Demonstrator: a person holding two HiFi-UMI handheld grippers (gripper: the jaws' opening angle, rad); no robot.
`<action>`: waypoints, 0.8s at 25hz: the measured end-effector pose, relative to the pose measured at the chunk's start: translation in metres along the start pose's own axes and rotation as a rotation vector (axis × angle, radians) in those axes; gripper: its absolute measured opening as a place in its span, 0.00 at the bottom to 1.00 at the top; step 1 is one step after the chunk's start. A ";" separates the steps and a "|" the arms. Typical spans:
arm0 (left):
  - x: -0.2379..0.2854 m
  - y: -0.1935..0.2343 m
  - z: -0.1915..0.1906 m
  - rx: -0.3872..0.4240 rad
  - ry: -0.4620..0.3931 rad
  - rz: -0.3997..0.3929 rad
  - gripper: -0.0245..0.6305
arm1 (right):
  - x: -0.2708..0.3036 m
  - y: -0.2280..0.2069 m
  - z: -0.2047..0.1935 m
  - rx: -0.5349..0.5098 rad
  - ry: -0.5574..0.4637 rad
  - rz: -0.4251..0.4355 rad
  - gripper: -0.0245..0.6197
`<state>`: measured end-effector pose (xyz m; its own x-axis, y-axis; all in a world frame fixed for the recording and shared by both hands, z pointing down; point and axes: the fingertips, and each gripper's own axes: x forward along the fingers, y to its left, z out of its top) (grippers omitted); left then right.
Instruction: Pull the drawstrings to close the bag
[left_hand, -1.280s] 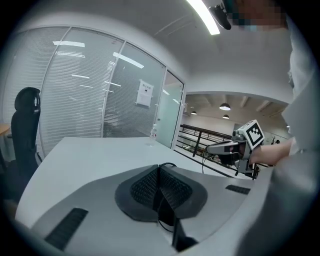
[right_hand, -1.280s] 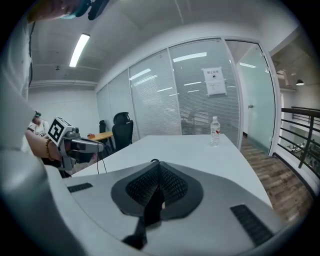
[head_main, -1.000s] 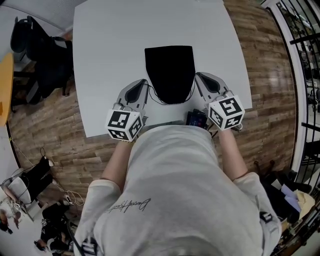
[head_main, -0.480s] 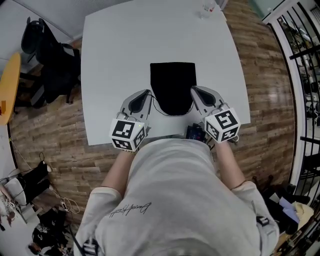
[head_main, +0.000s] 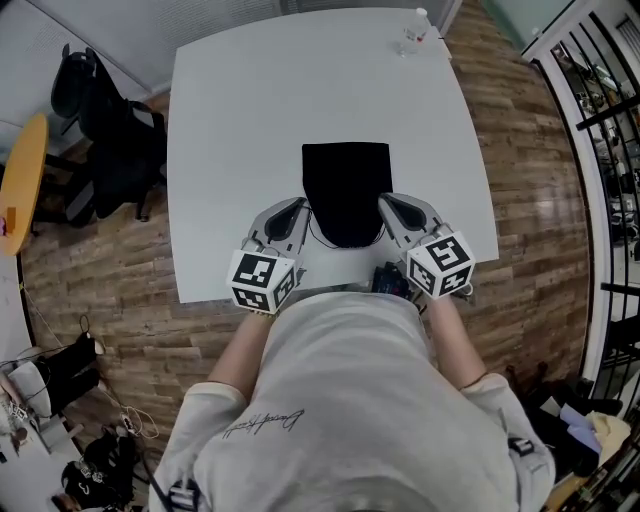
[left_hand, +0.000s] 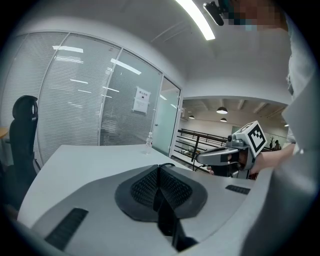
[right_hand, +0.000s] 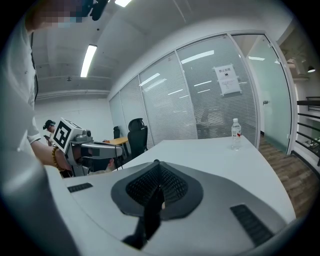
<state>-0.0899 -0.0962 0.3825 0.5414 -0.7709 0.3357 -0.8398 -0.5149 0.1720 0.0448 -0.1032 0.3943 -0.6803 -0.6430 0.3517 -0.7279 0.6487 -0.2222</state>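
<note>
A black drawstring bag (head_main: 347, 185) lies flat on the white table (head_main: 240, 110), its mouth toward me. Thin black drawstrings (head_main: 316, 236) loop out from that near end on both sides. My left gripper (head_main: 297, 207) sits just left of the bag's near corner with its jaws shut, and a thin cord (left_hand: 165, 164) comes out at its tip (left_hand: 160, 168). My right gripper (head_main: 386, 201) sits at the bag's right near corner, also shut, with a cord running to its tip (right_hand: 157, 163). Each gripper view shows the other gripper across the table.
A water bottle (head_main: 415, 30) stands at the table's far right corner. A black device (head_main: 392, 272) lies at the near table edge by my right hand. A black office chair (head_main: 100, 110) and a yellow table (head_main: 20, 180) are to the left, with a railing (head_main: 600, 110) to the right.
Both grippers have drawn in closer to the bag's near corners. The head camera has shifted, so the table and bag sit lower in the view.
</note>
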 end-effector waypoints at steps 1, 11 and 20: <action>0.000 0.000 0.000 -0.001 0.000 0.000 0.06 | 0.001 0.001 0.000 -0.003 0.003 0.000 0.08; -0.003 0.002 -0.001 -0.008 -0.003 0.005 0.06 | 0.003 0.005 -0.004 -0.018 0.018 0.011 0.08; -0.005 0.005 -0.004 -0.016 0.002 0.010 0.06 | 0.003 0.007 -0.008 -0.019 0.028 0.013 0.08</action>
<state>-0.0970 -0.0939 0.3852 0.5329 -0.7751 0.3394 -0.8457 -0.5010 0.1838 0.0379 -0.0976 0.4011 -0.6867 -0.6229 0.3746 -0.7172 0.6645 -0.2098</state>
